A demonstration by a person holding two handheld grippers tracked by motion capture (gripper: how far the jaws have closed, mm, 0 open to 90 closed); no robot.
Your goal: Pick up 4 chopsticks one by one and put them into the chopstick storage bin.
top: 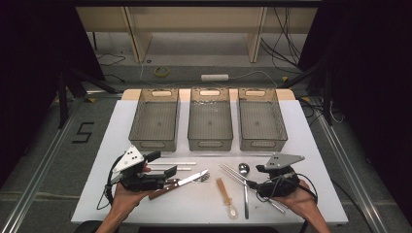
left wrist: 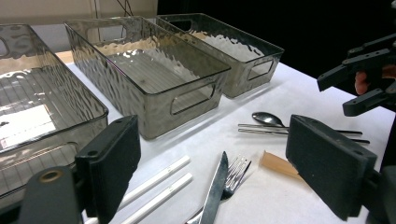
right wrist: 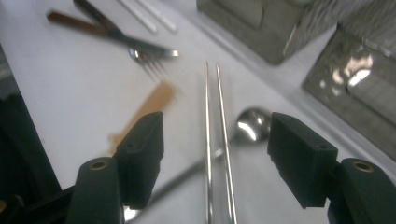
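Metal chopsticks (right wrist: 215, 140) are lying as a pair on the white worktop (top: 291, 145), running between the wide-spread jaws of the right gripper (right wrist: 215, 156); nothing is pressing on them. Crossing under the chopsticks, a steel spoon (right wrist: 250, 123) is showing its bowl; its handle is blurring out. Left of the chopsticks, a wooden spoon (top: 226, 196), fork (top: 200, 178) and knife (top: 180, 183) are resting. Past them, the left gripper (top: 160, 167) is hovering with jaws apart, empty. Beyond the chopsticks, three clear bins (top: 210, 124) are lining the worktop's far edge.
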